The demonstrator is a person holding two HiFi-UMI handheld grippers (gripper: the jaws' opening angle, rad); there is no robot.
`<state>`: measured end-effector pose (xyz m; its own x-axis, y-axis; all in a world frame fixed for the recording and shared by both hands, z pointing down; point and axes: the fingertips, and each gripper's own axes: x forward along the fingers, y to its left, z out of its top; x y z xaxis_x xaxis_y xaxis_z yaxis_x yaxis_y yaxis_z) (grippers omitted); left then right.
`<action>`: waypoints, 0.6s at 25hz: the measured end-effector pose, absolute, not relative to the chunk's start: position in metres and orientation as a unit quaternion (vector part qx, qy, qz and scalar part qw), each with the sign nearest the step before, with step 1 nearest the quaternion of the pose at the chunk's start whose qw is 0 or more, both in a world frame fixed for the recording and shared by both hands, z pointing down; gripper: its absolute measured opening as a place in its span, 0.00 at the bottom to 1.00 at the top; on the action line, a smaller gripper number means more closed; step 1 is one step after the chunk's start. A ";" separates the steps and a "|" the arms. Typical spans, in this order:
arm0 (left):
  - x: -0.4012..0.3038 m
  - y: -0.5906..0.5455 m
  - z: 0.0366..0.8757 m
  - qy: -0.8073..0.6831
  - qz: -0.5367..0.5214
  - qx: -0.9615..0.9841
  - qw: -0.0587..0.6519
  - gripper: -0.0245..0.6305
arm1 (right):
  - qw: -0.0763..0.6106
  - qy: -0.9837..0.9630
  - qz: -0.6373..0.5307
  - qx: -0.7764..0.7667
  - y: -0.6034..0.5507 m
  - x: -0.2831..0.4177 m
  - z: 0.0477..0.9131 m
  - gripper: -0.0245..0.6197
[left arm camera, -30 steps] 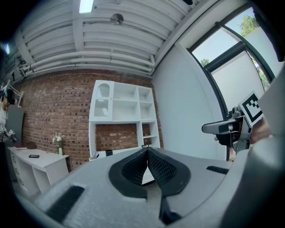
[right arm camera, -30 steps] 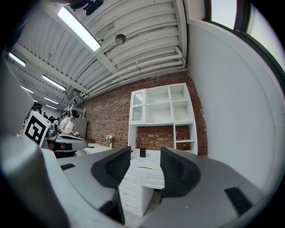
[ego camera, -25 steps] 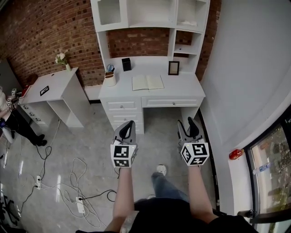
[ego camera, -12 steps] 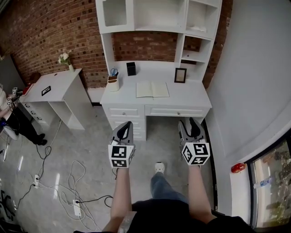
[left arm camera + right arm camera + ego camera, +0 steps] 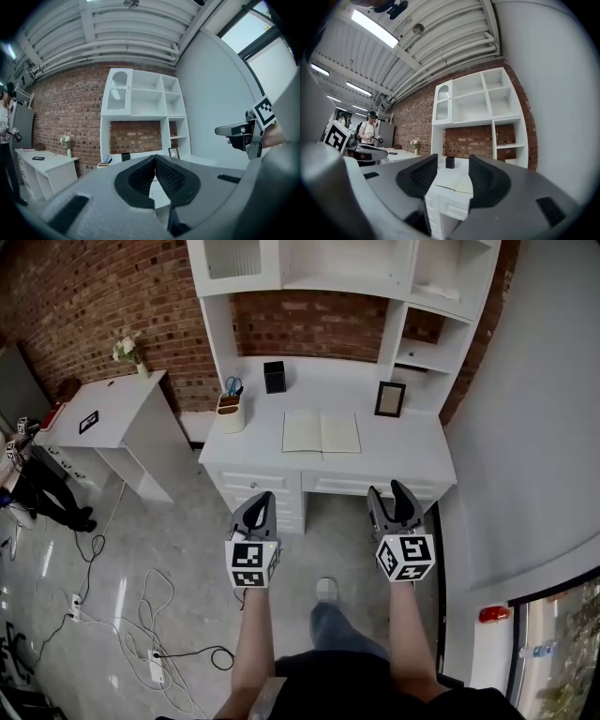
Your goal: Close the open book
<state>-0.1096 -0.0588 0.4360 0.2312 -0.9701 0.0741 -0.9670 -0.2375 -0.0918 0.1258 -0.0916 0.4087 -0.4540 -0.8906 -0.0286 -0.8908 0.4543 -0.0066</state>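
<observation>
Room with a brick wall (image 5: 94, 296), grey floor (image 5: 187, 549) strewn with cables (image 5: 159, 634), white worktop (image 5: 412, 442) set against the wall under white shelving (image 5: 309, 263). On the worktop, lying flat and open near the front edge at the middle: the book (image 5: 322, 431), two pale pages divided by the spine fold. Behind it a black box (image 5: 274, 377), to its left a pen cup (image 5: 228, 412), to its right an upright picture frame (image 5: 389, 399), all apart from the book. Held low over the floor, well short of the worktop: left claw (image 5: 264, 495) with jaws pressed together on nothing, right claw (image 5: 387, 491) with jaws parted and empty, book framed in the gap between them. No part of the closing done yet; approach needed first. Judged light and thin, floppy at the pages, probably stiffer at the cover; smooth paper apt to slip under a pad. Best taken at the outer long edge of one half, lifted there and folded over the spine, with the other half pinned flat against sliding.
</observation>
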 end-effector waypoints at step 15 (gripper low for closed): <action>-0.130 -0.247 0.439 0.661 -0.061 -0.748 -0.013 0.05 | -0.011 0.881 -0.003 -0.472 -0.302 0.095 0.415 0.33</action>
